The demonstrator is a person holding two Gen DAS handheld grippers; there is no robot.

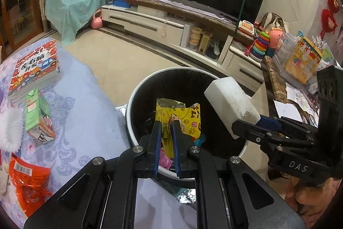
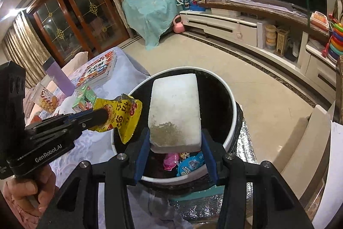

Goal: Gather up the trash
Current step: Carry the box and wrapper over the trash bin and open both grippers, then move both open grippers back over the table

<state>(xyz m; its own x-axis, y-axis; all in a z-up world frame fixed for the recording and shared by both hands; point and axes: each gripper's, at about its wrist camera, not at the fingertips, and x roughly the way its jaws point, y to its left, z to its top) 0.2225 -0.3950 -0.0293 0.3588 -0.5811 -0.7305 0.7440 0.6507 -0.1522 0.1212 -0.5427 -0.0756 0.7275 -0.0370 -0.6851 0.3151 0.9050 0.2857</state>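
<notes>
Now both catches are held over the bin [image 1: 137, 96], ready for release: the yellow wrapper [image 1: 182, 119] pinched tight by the left gripper [image 1: 166, 122], the white foam block [image 2: 174, 108] clamped widely by the right gripper [image 2: 174, 138].

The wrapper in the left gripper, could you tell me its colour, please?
Yellow wrapper with red print, clearest in the right wrist view.
</notes>
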